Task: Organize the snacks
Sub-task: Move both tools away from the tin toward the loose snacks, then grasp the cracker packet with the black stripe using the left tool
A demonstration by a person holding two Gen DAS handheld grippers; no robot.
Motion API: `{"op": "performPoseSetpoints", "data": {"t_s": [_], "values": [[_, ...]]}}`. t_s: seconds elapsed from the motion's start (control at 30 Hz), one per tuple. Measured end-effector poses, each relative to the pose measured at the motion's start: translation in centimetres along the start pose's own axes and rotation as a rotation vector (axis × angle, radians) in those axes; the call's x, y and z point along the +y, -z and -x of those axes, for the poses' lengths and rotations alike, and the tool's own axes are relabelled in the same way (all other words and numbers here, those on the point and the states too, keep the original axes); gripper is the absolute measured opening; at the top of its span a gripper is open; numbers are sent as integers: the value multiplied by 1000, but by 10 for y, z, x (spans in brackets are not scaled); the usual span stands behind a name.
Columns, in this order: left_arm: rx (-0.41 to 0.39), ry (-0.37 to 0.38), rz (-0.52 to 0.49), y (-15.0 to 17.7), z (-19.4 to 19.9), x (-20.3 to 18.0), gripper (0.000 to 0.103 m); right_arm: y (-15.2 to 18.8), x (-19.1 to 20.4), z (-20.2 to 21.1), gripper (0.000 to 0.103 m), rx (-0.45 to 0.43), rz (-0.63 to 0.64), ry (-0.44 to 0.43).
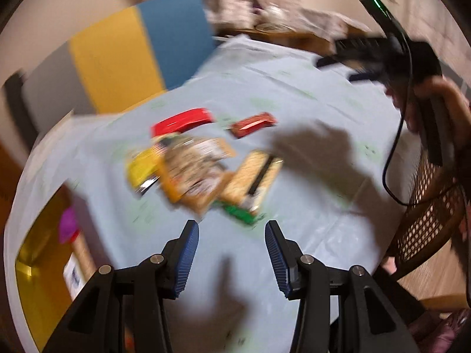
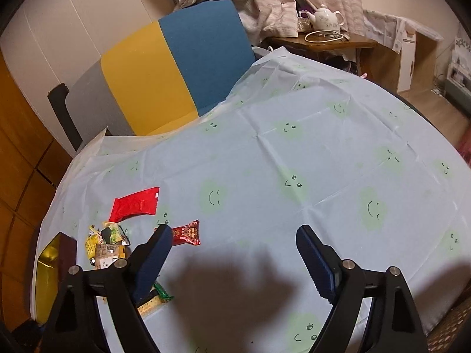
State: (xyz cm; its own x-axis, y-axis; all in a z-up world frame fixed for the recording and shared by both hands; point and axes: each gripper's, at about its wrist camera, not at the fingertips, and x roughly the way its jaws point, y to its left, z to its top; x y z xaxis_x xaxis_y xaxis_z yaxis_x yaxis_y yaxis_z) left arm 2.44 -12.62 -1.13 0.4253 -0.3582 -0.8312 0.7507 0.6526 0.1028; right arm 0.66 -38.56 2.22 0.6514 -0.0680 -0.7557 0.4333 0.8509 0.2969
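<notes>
A heap of snack packets lies on the pale blue tablecloth, blurred in the left wrist view. A flat red packet and a small dark red packet lie just beyond it. My left gripper is open and empty, above the cloth just short of the heap. In the right wrist view the red packet, the small dark red packet and the heap sit at lower left. My right gripper is open and empty; it also shows in the left wrist view, raised at upper right.
A grey, yellow and blue chair stands behind the table. A side table with a white teapot is at the back. A yellow box sits off the table's left edge. A wicker chair stands at the right.
</notes>
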Motion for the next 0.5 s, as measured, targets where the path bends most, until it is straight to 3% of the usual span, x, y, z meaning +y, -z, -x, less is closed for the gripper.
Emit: {"op": "performPoseSetpoints", "data": {"t_s": [0.3,0.33,0.5], "values": [[108,81,-176,-41,-68,-30,49,0,-2,2,92,-10,-28,-34],[123,85,-189,-43,-74,-29,53,0,-3,2,92,-9,-33,-40],[167,76,-230,-54,-102,-28,54,-1,-3,0,92,-2,-38,-47]]}}
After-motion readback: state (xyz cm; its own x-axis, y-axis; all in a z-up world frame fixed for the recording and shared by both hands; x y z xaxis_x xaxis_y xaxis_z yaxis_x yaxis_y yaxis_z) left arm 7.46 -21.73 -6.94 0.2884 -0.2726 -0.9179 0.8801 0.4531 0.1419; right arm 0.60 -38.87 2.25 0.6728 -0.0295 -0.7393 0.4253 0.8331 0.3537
